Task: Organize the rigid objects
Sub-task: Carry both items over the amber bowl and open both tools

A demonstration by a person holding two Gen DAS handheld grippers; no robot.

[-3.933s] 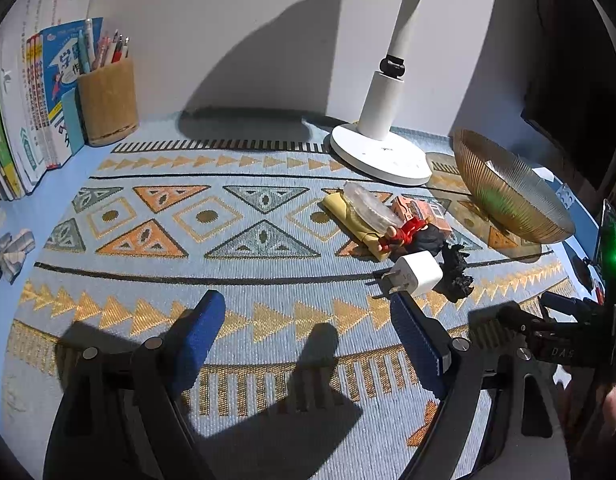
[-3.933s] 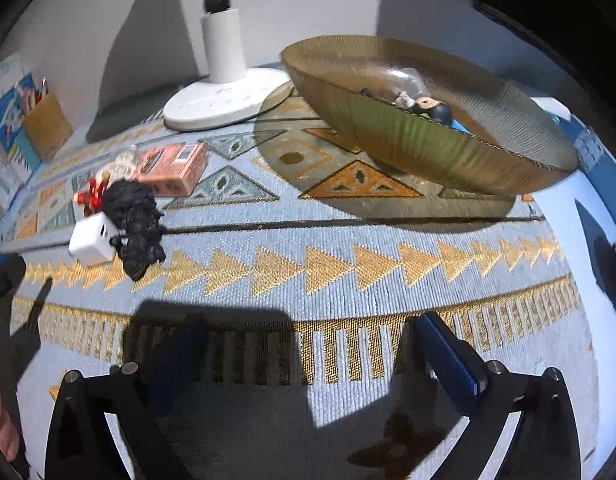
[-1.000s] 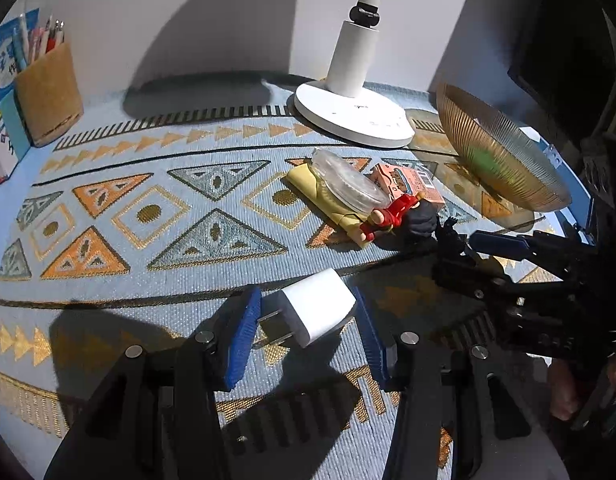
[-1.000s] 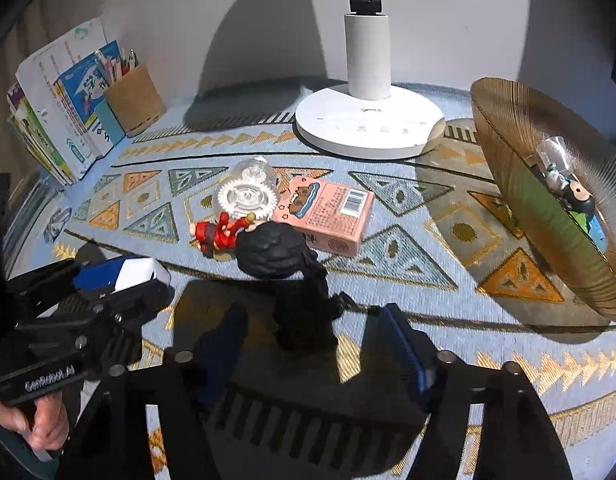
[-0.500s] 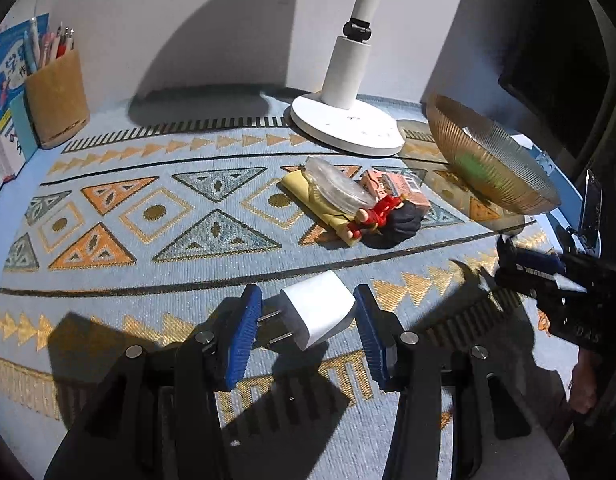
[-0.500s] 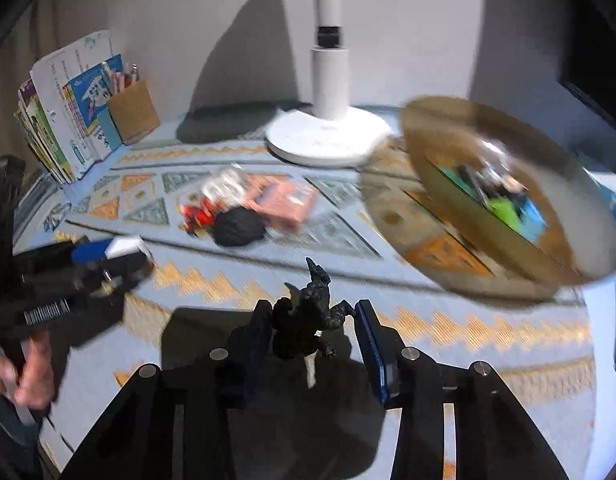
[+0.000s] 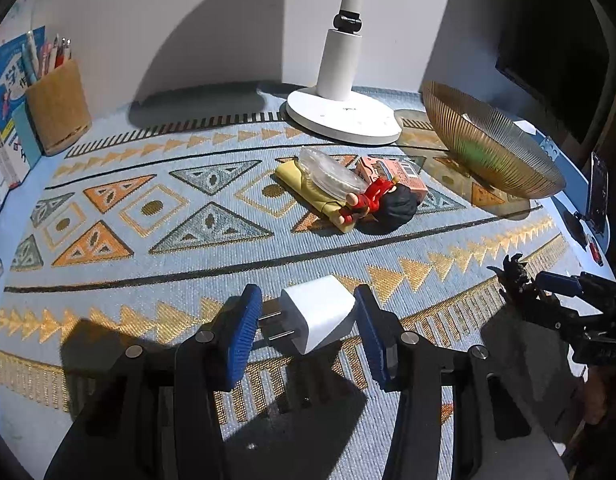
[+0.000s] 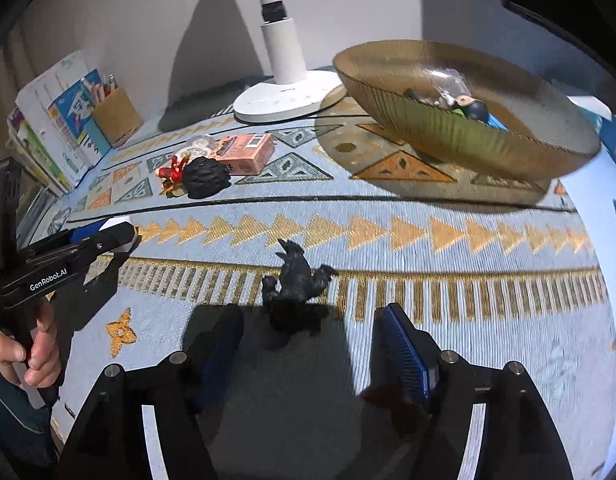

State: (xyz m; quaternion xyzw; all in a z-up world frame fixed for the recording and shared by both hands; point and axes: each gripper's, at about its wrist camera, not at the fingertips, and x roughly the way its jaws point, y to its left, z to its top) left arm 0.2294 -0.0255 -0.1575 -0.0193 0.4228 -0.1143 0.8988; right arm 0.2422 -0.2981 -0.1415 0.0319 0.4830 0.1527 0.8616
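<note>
My left gripper (image 7: 308, 326) is shut on a white wall charger (image 7: 318, 320) and holds it just above the patterned mat; it also shows at the left of the right wrist view (image 8: 104, 230). My right gripper (image 8: 312, 344) is open, and a small black dinosaur figure (image 8: 294, 284) sits on the mat between and just ahead of its fingers. A gold ribbed bowl (image 8: 448, 136) with several small items in it stands at the back right. A red doll with black hair (image 7: 382, 200), a pink box (image 7: 392, 172) and a clear case (image 7: 328, 174) lie mid-mat.
A white lamp base (image 7: 342, 116) stands at the back by the wall. A cork pen holder (image 7: 58, 108) and books (image 8: 48, 128) are at the back left. A phone (image 7: 598, 192) stands at the right edge of the table.
My right gripper has opened and let go of the black dinosaur, which now sits on the mat. The left gripper still holds the charger, hardly moved.
</note>
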